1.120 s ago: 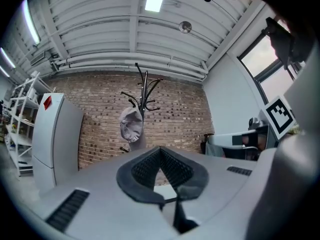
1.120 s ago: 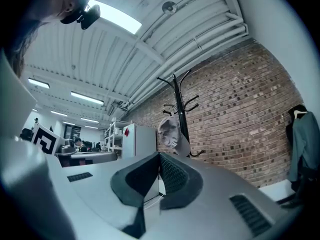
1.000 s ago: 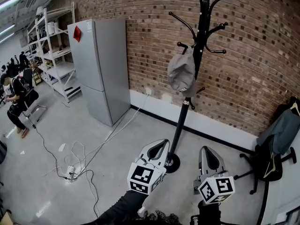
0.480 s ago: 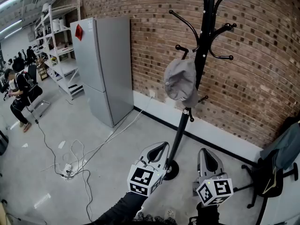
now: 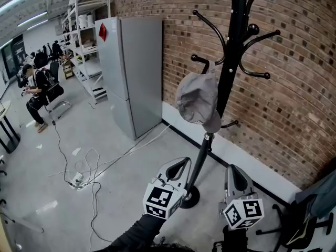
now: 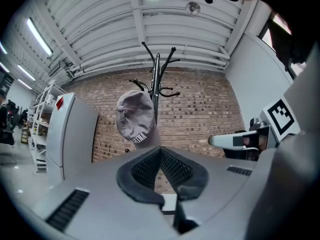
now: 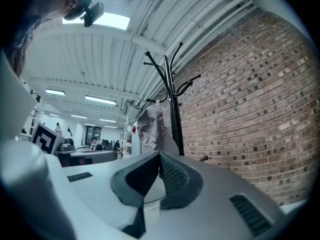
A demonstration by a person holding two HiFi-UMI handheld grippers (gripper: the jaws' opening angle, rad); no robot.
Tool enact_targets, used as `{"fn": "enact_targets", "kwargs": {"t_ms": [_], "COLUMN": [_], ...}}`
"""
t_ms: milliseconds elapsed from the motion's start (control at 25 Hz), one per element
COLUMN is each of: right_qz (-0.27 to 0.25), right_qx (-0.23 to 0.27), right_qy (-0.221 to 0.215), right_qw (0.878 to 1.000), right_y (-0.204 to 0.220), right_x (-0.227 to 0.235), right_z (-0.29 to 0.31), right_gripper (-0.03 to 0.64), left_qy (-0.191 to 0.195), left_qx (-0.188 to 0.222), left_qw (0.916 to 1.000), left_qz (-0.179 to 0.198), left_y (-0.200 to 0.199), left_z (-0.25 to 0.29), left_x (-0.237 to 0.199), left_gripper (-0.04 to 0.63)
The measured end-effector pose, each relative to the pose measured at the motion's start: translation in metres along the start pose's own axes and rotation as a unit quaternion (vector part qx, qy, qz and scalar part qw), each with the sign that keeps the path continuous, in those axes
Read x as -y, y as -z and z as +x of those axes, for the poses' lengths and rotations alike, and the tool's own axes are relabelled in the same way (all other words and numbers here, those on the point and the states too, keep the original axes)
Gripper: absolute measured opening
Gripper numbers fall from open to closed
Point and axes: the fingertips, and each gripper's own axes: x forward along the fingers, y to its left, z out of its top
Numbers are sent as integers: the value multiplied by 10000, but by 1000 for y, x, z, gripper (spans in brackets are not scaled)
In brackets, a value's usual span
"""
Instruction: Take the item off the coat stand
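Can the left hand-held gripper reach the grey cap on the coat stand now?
Probably yes: nothing stands between the left hand-held gripper and the grey cap hanging above it, but its shut jaws must open first.

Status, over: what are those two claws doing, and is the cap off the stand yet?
Both shut and empty: left gripper, right gripper. Untouched grey cap hangs on coat stand. Nothing blocking it.

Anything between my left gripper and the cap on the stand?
Nothing: in the left gripper view, only open air separates the shut left gripper from the grey cap.
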Motion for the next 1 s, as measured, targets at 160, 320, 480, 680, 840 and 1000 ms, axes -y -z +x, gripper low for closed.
{"fn": "enact_targets", "kwargs": {"t_ms": [160, 320, 480, 680, 840, 1000], "right_qz": [28, 140, 192, 85, -39, -39], "right_qx": [19, 65, 99, 142, 192, 189], "right_qy": [-235, -272, -246, -270, -299, -238], "right_qw": [9997, 9995, 9995, 9995, 9994, 9995], "right_y": [2, 2, 1, -6, -12, -9], "right_x": [20, 38, 50, 49, 40, 36], "right_z": [11, 13, 18, 34, 47, 57], "right_gripper": [9, 9, 9, 9, 9, 9], "left_qy": [-196, -295, -254, -226, -235, -231], "left_qx": [-4, -59, -27, 38, 112, 127], "left_qw": [9998, 9994, 9995, 9995, 9994, 9994], "left_qz": [66, 159, 206, 214, 233, 215], "left_y": [2, 0, -5, -11, -16, -16], "left_z": [18, 32, 47, 61, 66, 66], "left_x": [4, 6, 6, -6, -21, -34], "left_gripper": [8, 8, 9, 9, 9, 9]}}
